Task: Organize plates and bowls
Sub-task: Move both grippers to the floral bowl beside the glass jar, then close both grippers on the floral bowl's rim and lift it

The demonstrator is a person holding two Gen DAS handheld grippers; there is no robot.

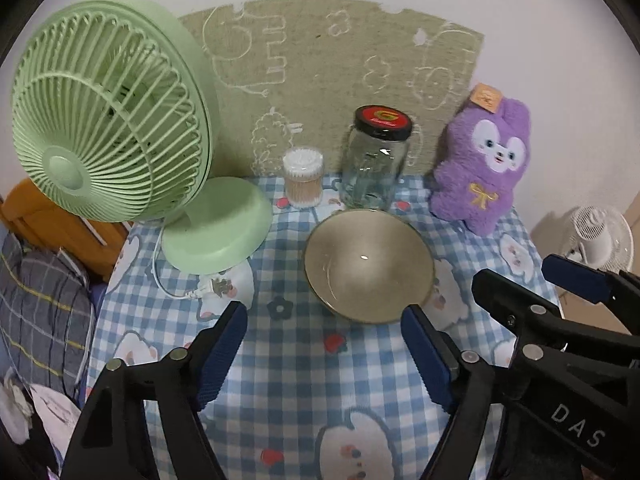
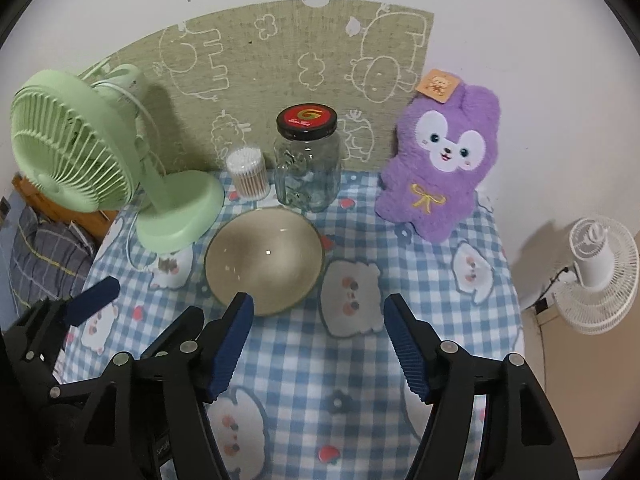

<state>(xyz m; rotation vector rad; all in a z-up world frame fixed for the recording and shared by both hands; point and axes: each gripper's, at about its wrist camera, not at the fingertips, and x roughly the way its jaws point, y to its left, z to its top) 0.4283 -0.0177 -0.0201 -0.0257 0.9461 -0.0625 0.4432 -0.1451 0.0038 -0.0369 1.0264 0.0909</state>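
A beige bowl [image 1: 368,266] sits upright and empty on the blue checked tablecloth [image 1: 296,360], in front of a glass jar. It also shows in the right wrist view [image 2: 264,260]. My left gripper [image 1: 324,352] is open and empty, just in front of the bowl, its right finger near the bowl's front rim. My right gripper [image 2: 318,344] is open and empty, in front and right of the bowl, its left finger by the rim. The right gripper also shows at the right edge of the left wrist view [image 1: 532,292], and the left gripper shows at the left edge of the right wrist view.
A green desk fan [image 1: 116,120] stands at the back left with its cord on the cloth. A cotton swab tub [image 1: 303,178], a glass jar with a black lid [image 1: 376,160] and a purple plush rabbit [image 1: 480,164] line the back wall. A white fan [image 2: 596,272] stands beyond the table's right edge.
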